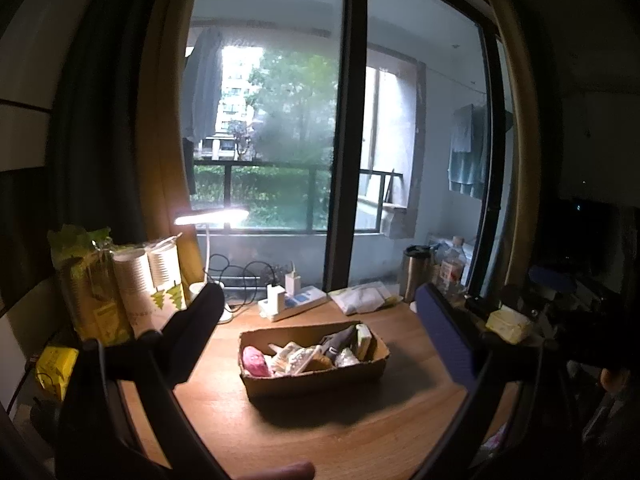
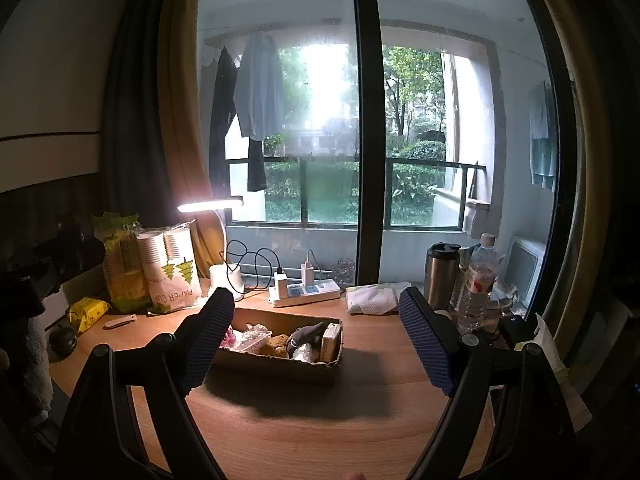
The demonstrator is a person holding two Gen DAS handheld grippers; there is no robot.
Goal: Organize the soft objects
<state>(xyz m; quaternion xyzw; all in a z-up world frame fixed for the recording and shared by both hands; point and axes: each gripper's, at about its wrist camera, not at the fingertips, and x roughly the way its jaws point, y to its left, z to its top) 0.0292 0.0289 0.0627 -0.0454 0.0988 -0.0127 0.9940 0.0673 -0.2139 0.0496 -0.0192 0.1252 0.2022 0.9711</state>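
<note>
A shallow cardboard box (image 1: 312, 378) sits mid-table. It holds a pink soft item (image 1: 256, 360), a dark grey cloth (image 1: 340, 340), white crinkly pieces and a white pack (image 1: 363, 340). My left gripper (image 1: 319, 294) hovers in front of the box, open, with nothing between its fingers. In the right wrist view the same box (image 2: 280, 368) also shows a brown sponge (image 2: 276, 346) and the dark cloth (image 2: 306, 336). My right gripper (image 2: 316, 298) is likewise open and empty, with its left finger (image 2: 208, 340) covering the box's near left corner.
Behind the box stand a lit desk lamp (image 2: 210, 204), a power strip (image 2: 304, 292) with chargers, a tissue pack (image 2: 376, 298), a steel tumbler (image 2: 440, 276) and a water bottle (image 2: 478, 280). Paper cup sleeves (image 2: 172, 272) and a yellow packet (image 2: 88, 312) fill the left. A pale yellow block (image 1: 508, 324) lies at the right.
</note>
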